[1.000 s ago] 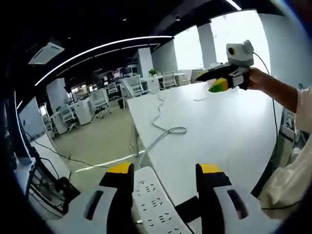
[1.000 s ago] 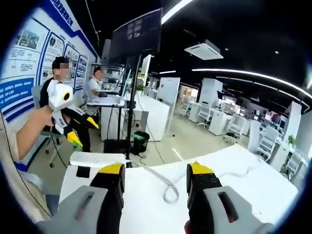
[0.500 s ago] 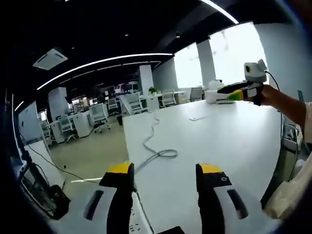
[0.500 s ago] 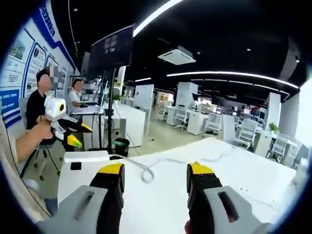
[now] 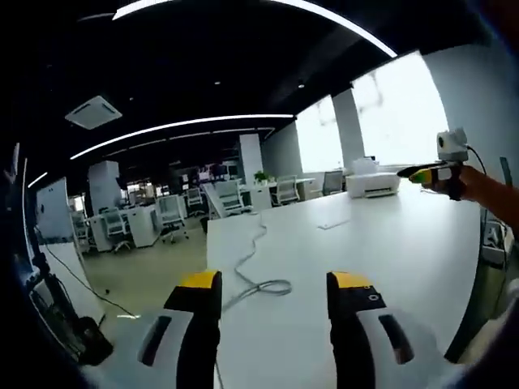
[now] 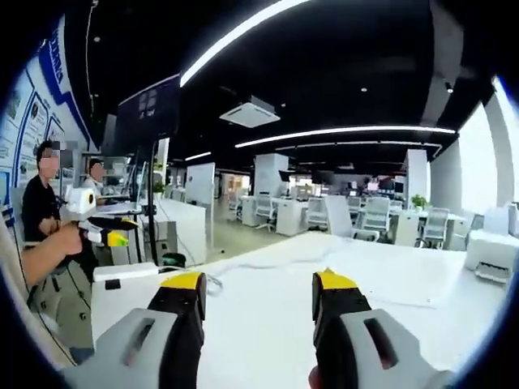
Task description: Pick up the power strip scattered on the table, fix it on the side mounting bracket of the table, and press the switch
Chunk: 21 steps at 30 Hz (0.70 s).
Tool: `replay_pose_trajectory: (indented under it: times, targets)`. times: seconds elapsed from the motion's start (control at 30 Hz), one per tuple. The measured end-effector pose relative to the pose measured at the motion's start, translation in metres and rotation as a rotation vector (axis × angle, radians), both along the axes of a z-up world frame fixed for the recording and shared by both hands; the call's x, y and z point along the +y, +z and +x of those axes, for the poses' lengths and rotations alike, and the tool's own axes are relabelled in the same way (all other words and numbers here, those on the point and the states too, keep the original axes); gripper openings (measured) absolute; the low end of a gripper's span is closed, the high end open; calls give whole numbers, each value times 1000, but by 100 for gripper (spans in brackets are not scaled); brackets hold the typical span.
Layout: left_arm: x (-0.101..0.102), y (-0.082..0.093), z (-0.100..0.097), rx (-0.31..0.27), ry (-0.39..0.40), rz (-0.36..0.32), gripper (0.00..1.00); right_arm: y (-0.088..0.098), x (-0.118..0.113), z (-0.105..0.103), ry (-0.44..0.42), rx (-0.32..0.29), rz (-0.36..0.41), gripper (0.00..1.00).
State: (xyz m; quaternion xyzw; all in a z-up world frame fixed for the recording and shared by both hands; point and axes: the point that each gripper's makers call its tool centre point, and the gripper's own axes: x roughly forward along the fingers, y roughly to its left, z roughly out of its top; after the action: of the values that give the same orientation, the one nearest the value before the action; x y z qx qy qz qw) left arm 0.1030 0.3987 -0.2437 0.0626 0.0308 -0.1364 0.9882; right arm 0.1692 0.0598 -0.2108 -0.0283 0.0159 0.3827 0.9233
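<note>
In the right gripper view the white power strip (image 6: 126, 271) lies at the left end of the white table (image 6: 268, 324), with a small black piece (image 6: 112, 284) below it. Its grey cable (image 5: 258, 271) runs along the table and makes a loop. My left gripper (image 5: 276, 284) is open over the table's near end, with nothing between its yellow-tipped jaws. It also shows as the left gripper (image 6: 96, 225), held in a hand above the strip. My right gripper (image 6: 258, 284) is open and empty. From the left gripper view, the right gripper (image 5: 438, 168) hovers over the far right side.
A white printer (image 5: 372, 183) stands at the table's far end, also seen as the printer (image 6: 492, 253) at the right. Two people sit at a desk (image 6: 174, 212) beyond the strip. A monitor stand (image 6: 152, 182) rises there. Rows of office desks and chairs (image 5: 162, 219) fill the room beyond.
Both views have risen and swung. The power strip seen between my left jaws a second ago has dropped out below that view. The right gripper now sits farther off and smaller.
</note>
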Motion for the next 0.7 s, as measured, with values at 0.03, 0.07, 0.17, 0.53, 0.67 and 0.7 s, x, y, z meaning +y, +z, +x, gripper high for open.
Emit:
replay_pose_trajectory:
  times: [0.03,0.07,0.17,0.53,0.67,0.7]
  targets:
    - [-1,0,-1,-3,0,-1,57,1,-6,-2,-14,-6,10,49]
    - [-2,0,-2,-4,1,-3,57,1,-12,-4,-25,-7,17,50]
    - [-6,-7,-4,18,-10,-12,59,0,-31,-10,-59,-12,45,50]
    - [-10,-18,-17,-56,31,-17,61,-30,-84,-32,-191,-14,88,51]
    - [-11,-24,-21,-93,58,-14,64,-41,-104,-38,-254,-27,96,52]
    - [-11,-25,-22,-102,66,-20,64,-43,-112,-39,-284,-34,100,52]
